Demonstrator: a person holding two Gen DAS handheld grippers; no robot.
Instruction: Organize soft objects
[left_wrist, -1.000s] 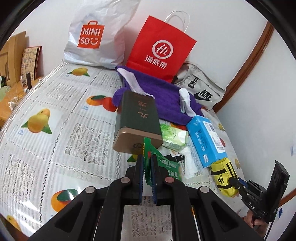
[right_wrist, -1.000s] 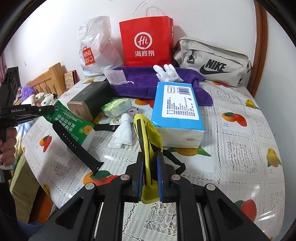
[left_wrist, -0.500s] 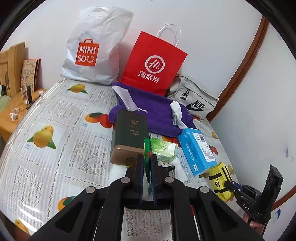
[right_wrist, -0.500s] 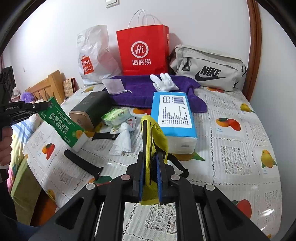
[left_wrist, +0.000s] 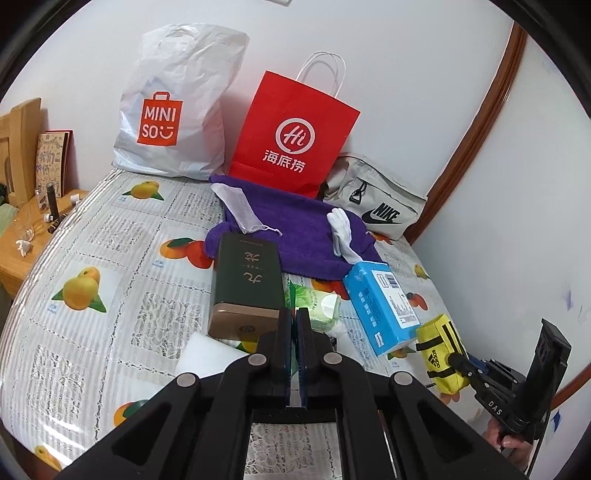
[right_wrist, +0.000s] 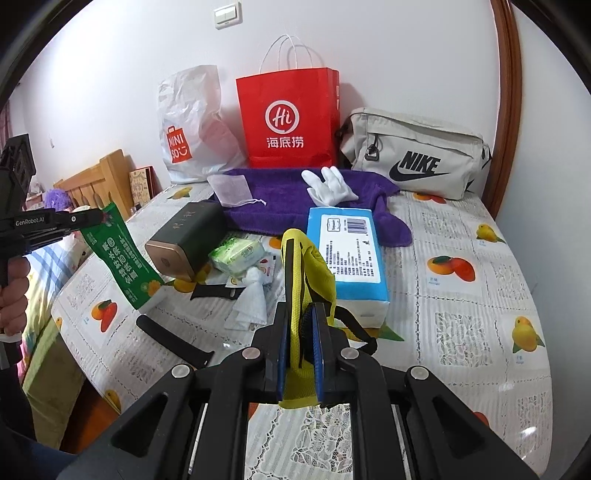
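Both grippers raised since earlier frame. Left gripper (left_wrist: 294, 332) clamped on green packet (right_wrist: 122, 258), light, crinkly; right gripper (right_wrist: 300, 343) clamped on yellow pouch (right_wrist: 308, 273), soft, limp, held by edge, above table (right_wrist: 461, 332), near-centre.

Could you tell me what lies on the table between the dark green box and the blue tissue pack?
A green-and-white tissue packet lies between the dark green box and the blue tissue pack, per the right wrist view.

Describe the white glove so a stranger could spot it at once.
Find the red paper bag standing against the wall; a purple towel is spread before it. The white glove lies on the towel's right part, fingers toward the bag, unlike the flat mesh pouch lying at the towel's left.
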